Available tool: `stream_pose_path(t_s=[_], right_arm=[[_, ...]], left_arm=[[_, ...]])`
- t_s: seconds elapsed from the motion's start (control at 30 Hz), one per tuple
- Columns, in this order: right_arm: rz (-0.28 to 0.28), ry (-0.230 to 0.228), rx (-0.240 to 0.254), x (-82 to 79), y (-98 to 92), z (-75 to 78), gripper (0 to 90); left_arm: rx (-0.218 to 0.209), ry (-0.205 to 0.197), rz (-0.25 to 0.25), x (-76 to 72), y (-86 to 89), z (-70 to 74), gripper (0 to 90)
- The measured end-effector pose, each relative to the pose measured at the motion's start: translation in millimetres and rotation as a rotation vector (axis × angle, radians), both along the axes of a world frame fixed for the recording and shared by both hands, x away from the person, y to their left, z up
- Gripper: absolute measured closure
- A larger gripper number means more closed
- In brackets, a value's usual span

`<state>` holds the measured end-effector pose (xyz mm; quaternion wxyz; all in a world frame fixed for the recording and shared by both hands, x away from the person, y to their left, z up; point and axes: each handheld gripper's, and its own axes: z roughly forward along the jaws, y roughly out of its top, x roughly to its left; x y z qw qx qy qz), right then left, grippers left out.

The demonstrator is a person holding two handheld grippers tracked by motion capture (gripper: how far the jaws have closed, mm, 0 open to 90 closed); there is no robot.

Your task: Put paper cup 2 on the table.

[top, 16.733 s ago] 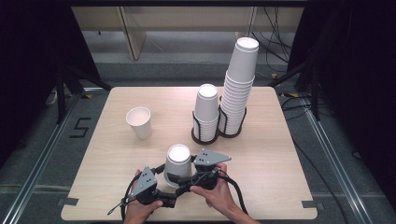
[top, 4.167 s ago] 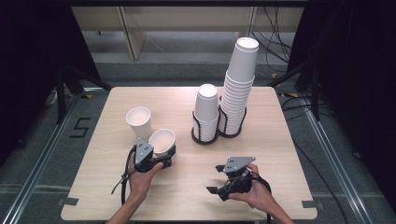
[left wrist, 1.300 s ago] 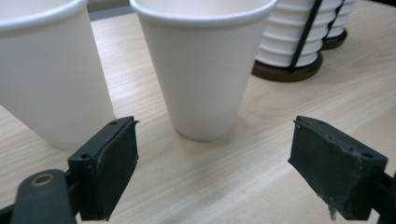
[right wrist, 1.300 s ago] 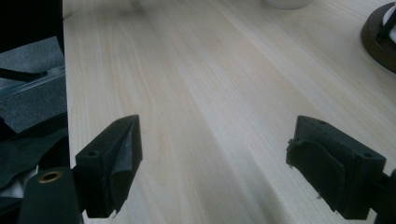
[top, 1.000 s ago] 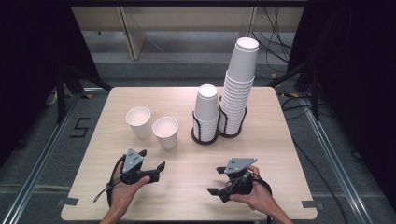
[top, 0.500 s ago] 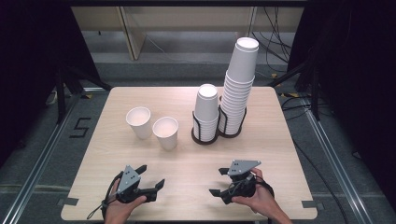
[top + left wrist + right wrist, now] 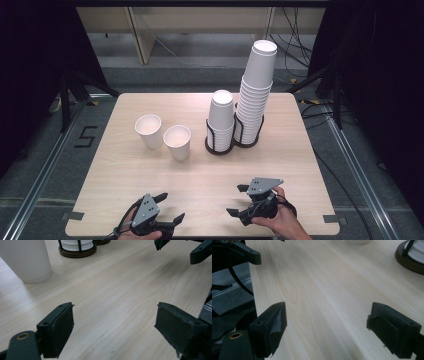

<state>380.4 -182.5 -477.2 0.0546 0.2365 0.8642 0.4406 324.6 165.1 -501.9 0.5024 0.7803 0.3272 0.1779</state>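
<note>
Since a moment ago, my left gripper (image 7: 168, 207) has slid back to the near edge of the counter (image 7: 150, 170), and the cup it let go of stays where I put it. Going from biggest to smallest: the counter is pale wood. On its far right side stands a tall stack of cups (image 7: 255, 95) in a black holder, and a short stack of cups (image 7: 220, 120) in its own holder is just beside it on the left. The second cup (image 7: 177, 142) stands upright near the middle, just beside the first cup (image 7: 148, 131), which is to its left. My right gripper (image 7: 237, 200) rests low near the front edge, well apart from the cups. Both grippers have their jaws spread wide, and both are holding nothing.
</note>
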Motion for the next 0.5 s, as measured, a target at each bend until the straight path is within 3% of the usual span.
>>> stream_pose_path(t_s=[0.03,0.1,0.3,0.5], right_arm=[[0.007,-0.01,-0.001,-0.7,0.2,-0.9,15.7],[0.008,-0.001,-0.005,-3.7,0.0,-1.6,15.7],[0.014,-0.003,-0.012,-9.0,-1.6,-3.6,15.7],[-0.004,0.025,-0.01,-13.0,-3.5,-5.7,15.8]], left_arm=[[0.015,0.006,-0.002,-1.2,0.7,1.1,14.8],[-0.001,0.005,-0.008,-2.6,-0.2,0.8,14.8],[0.018,0.022,-0.015,-5.5,0.6,-1.3,14.8],[0.027,0.033,-0.032,-10.1,-0.8,-3.4,14.8]])
